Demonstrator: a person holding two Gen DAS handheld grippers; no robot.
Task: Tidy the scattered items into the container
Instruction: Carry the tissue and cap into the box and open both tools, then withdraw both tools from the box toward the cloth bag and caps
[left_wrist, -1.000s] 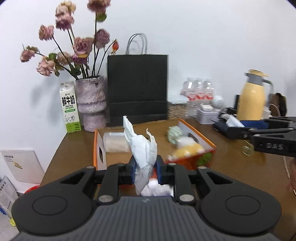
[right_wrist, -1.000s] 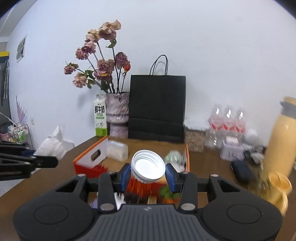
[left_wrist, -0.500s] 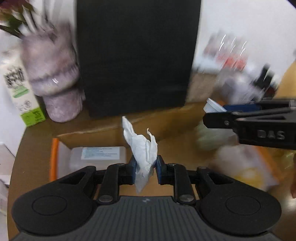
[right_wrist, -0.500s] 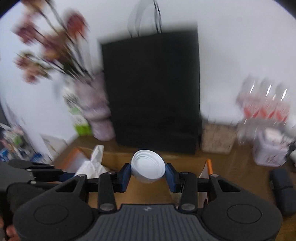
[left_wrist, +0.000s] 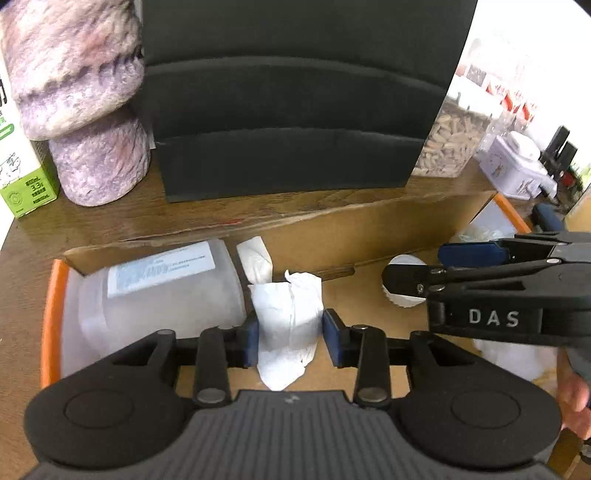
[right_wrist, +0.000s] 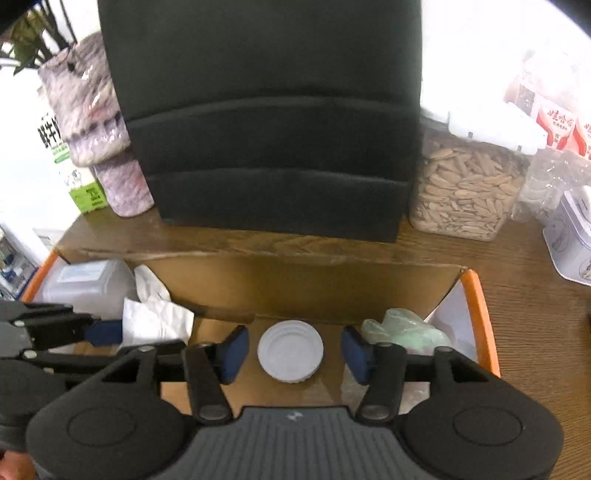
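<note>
While both jaws have just been opening over the box (right_wrist: 480, 295), tissue (left_wrist: 288, 325) and lid (right_wrist: 290, 350) sit loose between them.

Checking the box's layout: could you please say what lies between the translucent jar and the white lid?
A crumpled white tissue, plain in the left wrist view.

Both grippers point steeply downward, side by side. The left gripper (left_wrist: 291, 336) has just been opening its jaws, and a gap shows at its right pad (the left pad sits close against what hangs between them). The right gripper (right_wrist: 291, 352) has likewise been spreading its jaws, which now stand clear on both sides. Fingertips of a hand (left_wrist: 574, 402) show beneath it.
</note>
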